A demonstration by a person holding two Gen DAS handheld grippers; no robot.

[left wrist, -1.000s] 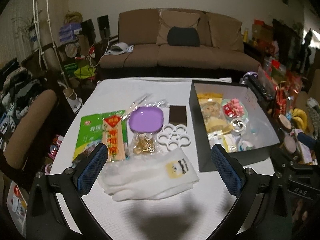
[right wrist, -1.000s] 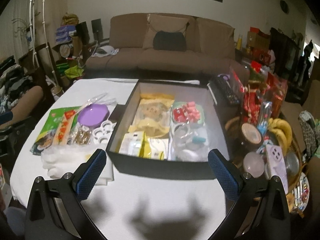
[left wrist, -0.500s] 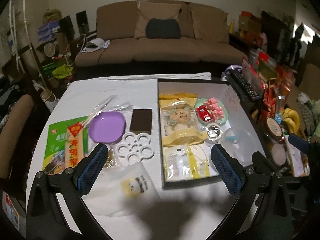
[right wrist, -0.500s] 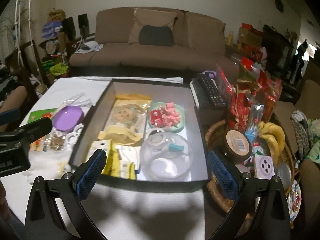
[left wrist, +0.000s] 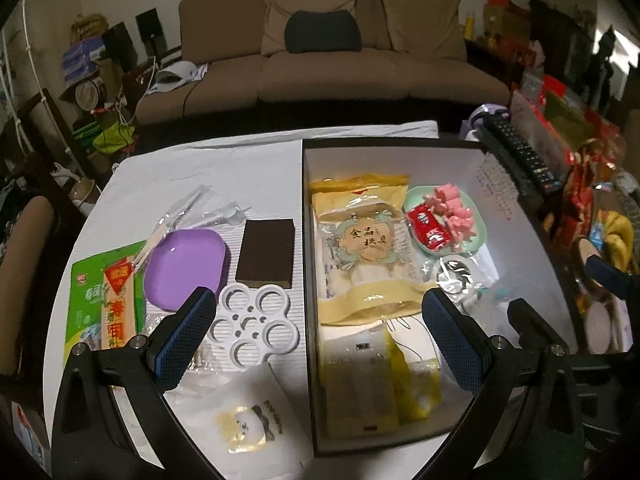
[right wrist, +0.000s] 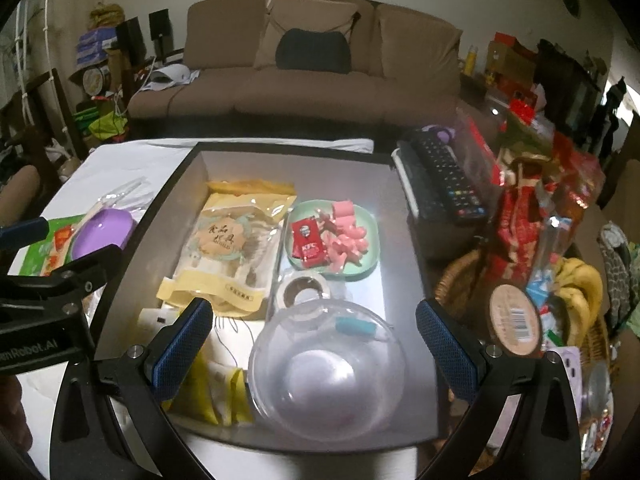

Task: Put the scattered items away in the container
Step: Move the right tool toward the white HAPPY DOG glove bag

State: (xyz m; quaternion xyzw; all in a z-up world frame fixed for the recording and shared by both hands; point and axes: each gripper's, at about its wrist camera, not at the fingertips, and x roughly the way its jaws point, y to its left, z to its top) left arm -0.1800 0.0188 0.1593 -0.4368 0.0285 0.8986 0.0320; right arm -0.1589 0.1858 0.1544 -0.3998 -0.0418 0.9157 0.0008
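Note:
A black box with a grey inside [left wrist: 306, 216] stands on the white table. It holds a yellow snack pouch [left wrist: 362, 244], a green plate [left wrist: 478, 226] of pink pieces with a red sachet, a clear bowl [right wrist: 328, 368] and yellow packets. Left of the box lie a purple dish [left wrist: 184, 268], a brown block [left wrist: 266, 254], a white flower-shaped tray [left wrist: 254, 326], a green sushi pack [left wrist: 92, 296] and a white glove pack [left wrist: 248, 428]. My left gripper [left wrist: 318, 340] hangs open over the box's left wall. My right gripper [right wrist: 314, 348] hangs open above the clear bowl, holding nothing.
A remote control [right wrist: 448, 172] lies right of the box. Beyond it are red snack bags and a basket with bananas [right wrist: 580, 288]. A brown sofa [left wrist: 340, 60] stands behind the table. The left gripper's body [right wrist: 52, 300] shows at the left edge of the right wrist view.
Both grippers moved right and forward over the table. The left went from above the glove pack to the box's left wall; the right went over the box's inside. Both stayed open.

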